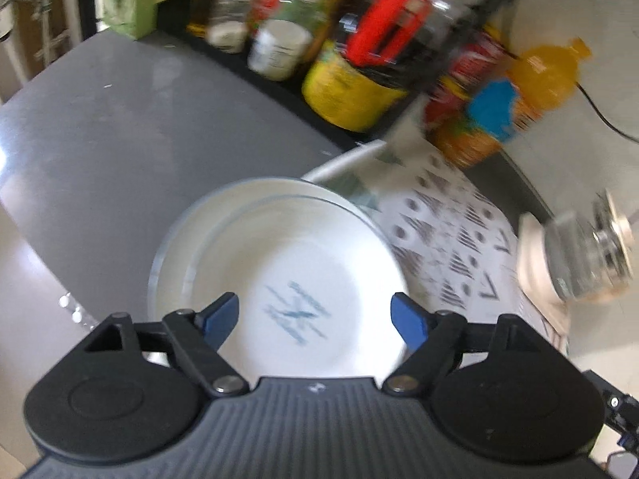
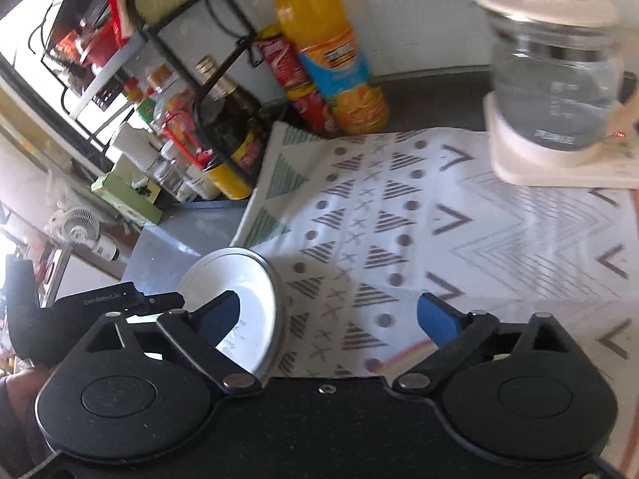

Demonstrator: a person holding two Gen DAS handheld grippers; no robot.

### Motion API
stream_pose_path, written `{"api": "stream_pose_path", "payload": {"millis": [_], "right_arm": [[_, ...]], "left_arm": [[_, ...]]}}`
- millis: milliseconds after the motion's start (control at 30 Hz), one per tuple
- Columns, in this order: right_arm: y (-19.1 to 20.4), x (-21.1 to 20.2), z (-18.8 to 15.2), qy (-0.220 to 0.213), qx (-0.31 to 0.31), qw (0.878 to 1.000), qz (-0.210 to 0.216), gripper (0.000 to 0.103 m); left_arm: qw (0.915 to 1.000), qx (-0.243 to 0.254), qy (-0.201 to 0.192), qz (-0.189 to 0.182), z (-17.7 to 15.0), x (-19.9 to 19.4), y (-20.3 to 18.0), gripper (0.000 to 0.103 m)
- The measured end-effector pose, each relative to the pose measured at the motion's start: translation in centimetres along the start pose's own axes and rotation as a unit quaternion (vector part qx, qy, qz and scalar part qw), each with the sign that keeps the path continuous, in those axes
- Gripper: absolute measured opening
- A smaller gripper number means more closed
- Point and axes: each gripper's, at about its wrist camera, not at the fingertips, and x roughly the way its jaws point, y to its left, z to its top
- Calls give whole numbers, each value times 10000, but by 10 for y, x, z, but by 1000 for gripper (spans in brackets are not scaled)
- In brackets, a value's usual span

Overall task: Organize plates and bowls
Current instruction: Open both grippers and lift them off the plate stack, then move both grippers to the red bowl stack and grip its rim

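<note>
Plates (image 1: 279, 279) sit stacked at lower centre, consolidating space; left gripper (image 1: 315, 315) and right gripper (image 2: 329, 315) fingers spread, empty.

Plates (image 1: 287, 279) lie before the left gripper (image 1: 315, 315); the mat (image 1: 459, 247) is right of them, jars (image 1: 275, 48) behind.

Glossy, seemingly ceramic plates (image 1: 279, 263); glass kettle (image 2: 553, 76)

Left wrist: looks down close over the white plates (image 1: 287, 279), facing the jar rack.
Right wrist: higher, faces the patterned mat (image 2: 419, 231) and glass kettle (image 2: 551, 80).
Shared: plates (image 2: 235, 299), mat (image 1: 451, 239), orange bottle (image 1: 547, 68) (image 2: 327, 52).
</note>
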Motion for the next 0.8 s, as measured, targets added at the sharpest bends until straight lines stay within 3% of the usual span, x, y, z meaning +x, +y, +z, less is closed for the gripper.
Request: {"api": "stream_pose_path", "payload": {"millis": [333,600,800], "right_arm": [[-49,-43,-26,-369,362,9984,-206,98],[-80,-61,-48,-479,622,9958,-473,98],[-104,-67,-69,-448,939,9931,-546,89]], "left_arm": [[9959,703,224,-522,-29,1,-62,82],[9903,1120,415,-709,-53,10,-99,82],[9834,1465,589,-895,-75,22,-126,81]]}}
